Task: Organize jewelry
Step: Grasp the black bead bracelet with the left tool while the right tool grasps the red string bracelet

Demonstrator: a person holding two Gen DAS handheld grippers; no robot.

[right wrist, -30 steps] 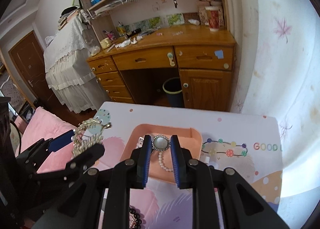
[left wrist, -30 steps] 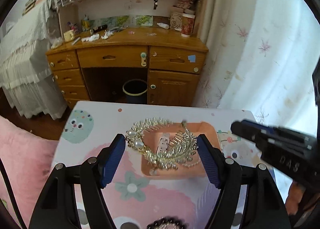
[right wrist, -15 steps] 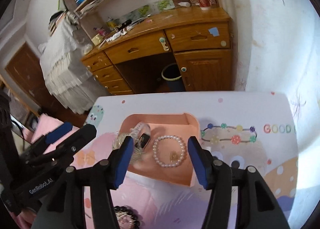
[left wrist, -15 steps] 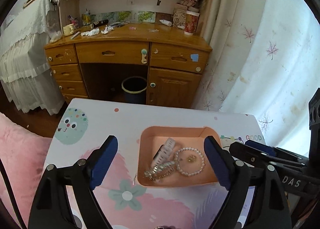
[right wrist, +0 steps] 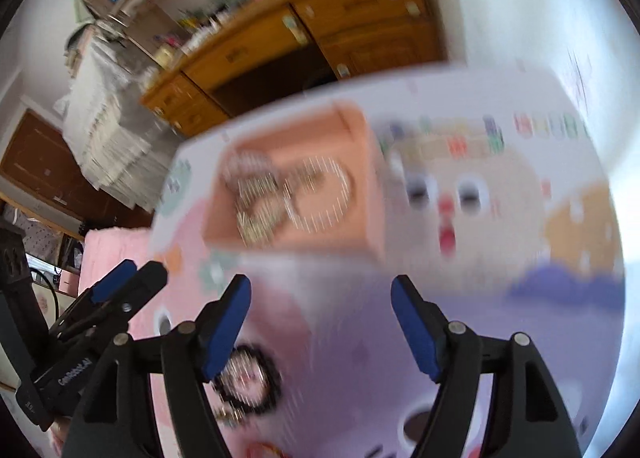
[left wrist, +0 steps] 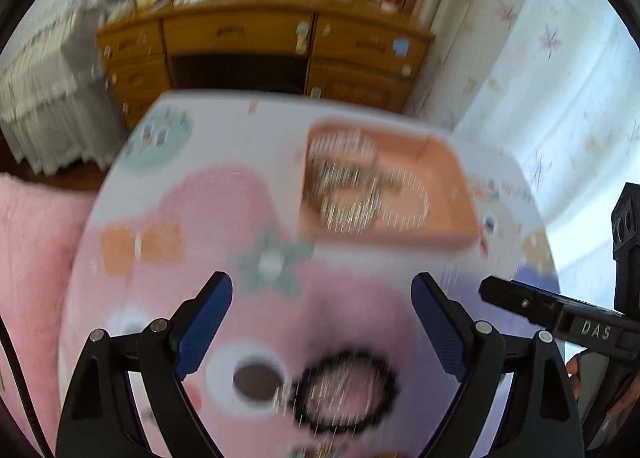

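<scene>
An orange tray [left wrist: 456, 185] [right wrist: 360, 145] sits on the patterned table and holds a gold tiara [left wrist: 344, 193] [right wrist: 256, 201] and a white pearl bracelet [left wrist: 408, 201] [right wrist: 328, 193]. A black bead bracelet [left wrist: 344, 390] [right wrist: 248, 382] lies on the table nearer to me, with pale beads inside it. My left gripper [left wrist: 322, 298] is open and empty, above the table just behind the black bracelet. My right gripper [right wrist: 320, 298] is open and empty, with the black bracelet under its left finger. Both views are blurred by motion.
The table [left wrist: 160, 258] carries a cartoon print cloth. A wooden desk [left wrist: 280, 37] with drawers stands behind it, a white curtain [left wrist: 540, 77] to the right and a pink cushion [left wrist: 32, 238] to the left. The right gripper shows in the left wrist view [left wrist: 560, 318].
Both grippers let go of the tiara and the pearl bracelet into the tray, opened, and pulled back toward me. The black bead bracelet has come into view below them.
</scene>
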